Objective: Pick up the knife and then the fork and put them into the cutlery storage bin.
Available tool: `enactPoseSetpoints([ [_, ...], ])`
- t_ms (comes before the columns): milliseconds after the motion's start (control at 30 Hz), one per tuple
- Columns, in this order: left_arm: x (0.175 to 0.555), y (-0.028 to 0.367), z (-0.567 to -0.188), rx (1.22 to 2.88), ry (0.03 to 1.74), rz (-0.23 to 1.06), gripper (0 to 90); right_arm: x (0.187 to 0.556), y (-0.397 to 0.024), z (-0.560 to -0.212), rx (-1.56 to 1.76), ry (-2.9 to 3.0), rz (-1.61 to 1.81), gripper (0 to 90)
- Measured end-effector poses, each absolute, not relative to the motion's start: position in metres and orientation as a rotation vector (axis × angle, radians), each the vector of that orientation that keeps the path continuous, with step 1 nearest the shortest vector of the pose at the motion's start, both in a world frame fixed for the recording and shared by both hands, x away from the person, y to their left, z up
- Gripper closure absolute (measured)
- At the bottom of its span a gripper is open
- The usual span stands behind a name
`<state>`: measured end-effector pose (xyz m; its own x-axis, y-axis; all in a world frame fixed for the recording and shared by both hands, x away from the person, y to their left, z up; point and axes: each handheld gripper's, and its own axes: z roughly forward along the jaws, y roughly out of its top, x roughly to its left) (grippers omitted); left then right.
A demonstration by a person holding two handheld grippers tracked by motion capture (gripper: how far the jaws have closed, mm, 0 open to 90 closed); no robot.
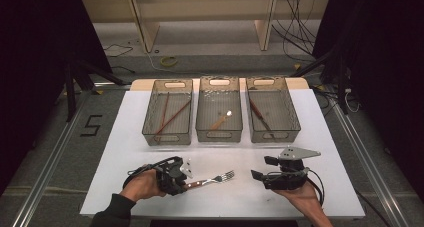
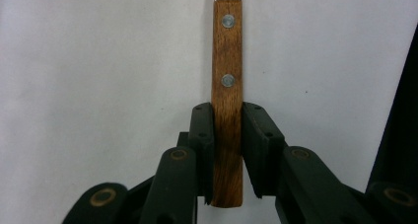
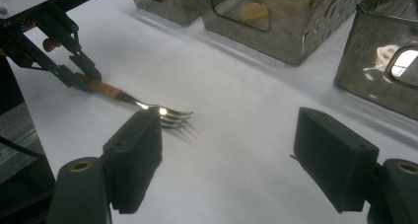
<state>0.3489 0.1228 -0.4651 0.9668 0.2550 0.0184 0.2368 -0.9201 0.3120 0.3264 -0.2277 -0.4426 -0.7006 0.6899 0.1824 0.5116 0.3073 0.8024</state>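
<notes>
In the lower left of the high view, my left gripper (image 1: 184,179) had its jaws pressed on the wooden handle of the fork (image 1: 214,179), which lay on the white table (image 1: 125,132) with its tines pointing toward the frame's centre. At the lower right, my right gripper (image 1: 262,168) stood wide open with nothing between its jaws, well apart from the fork.

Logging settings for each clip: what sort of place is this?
Probably a lab or recording rig, not a kitchen: a white-covered table inside a dark metal frame, loose cables on the floor, and three mesh bins for sorting cutlery.
</notes>
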Motion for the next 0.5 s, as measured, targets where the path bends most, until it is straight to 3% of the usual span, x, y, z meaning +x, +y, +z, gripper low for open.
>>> enactPoseSetpoints([
  [500,0.344,0.107,-0.451,2.708,0.355,0.105,75.5,0.324,-0.218,-0.433,1.015,2.396,1.386,27.5],
])
